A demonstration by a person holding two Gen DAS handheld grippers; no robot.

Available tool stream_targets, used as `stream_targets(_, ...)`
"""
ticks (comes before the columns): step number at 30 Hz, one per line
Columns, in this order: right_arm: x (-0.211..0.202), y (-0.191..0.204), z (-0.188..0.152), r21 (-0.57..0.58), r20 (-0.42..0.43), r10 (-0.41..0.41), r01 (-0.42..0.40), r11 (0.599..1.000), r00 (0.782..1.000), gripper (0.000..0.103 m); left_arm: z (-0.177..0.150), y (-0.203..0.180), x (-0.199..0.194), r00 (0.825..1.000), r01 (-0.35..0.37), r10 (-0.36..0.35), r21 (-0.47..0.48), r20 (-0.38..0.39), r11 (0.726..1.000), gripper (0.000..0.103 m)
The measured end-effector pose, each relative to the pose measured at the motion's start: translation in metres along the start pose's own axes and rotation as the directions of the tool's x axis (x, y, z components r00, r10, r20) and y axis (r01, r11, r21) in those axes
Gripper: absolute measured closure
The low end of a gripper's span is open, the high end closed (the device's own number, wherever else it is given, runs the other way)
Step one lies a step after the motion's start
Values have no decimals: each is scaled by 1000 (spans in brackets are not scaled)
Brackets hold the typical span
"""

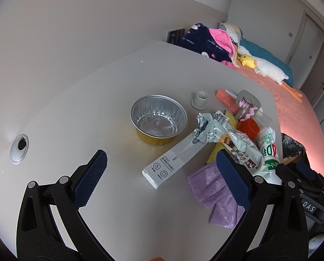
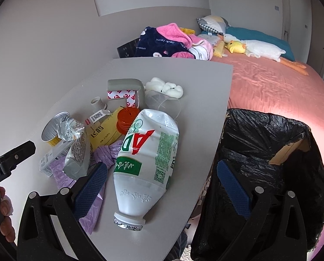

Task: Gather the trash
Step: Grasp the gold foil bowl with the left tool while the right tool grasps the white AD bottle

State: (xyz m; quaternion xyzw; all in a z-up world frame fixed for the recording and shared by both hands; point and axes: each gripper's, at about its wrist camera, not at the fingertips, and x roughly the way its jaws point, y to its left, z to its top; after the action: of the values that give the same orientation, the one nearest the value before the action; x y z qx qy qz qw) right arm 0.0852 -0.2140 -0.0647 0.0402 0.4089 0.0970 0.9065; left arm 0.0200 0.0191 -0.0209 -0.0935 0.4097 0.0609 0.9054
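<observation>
Open right gripper (image 2: 162, 182) hovering over a crushed white plastic bottle (image 2: 145, 158) lying on the grey table (image 2: 196, 113), black-lined trash bin (image 2: 264, 152) standing beside.

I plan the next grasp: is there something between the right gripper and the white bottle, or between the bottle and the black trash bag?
Nothing visible. The white bottle lies directly before the open right gripper; the black trash bag stands beside the table edge, mouth open.

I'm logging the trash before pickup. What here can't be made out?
- Bin inside: right view, black liner folds hide it.
- Box far end: left view, under the wrapper.
- Bottle: left view, partly behind the wrapper.
- Box print: both views, too small.
</observation>
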Motion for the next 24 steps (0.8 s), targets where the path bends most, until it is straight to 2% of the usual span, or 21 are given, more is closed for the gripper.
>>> stream_targets(9,28,4,7,11,-15,-26,26,1000,1000,2,20,13,24,1000,-10,10,-25,-12,1000,6)
stream_targets(24,50,10,7,-31,-25,-51,50,998,998,2,46,7,68,999,-16,18,37,-39,999,6)
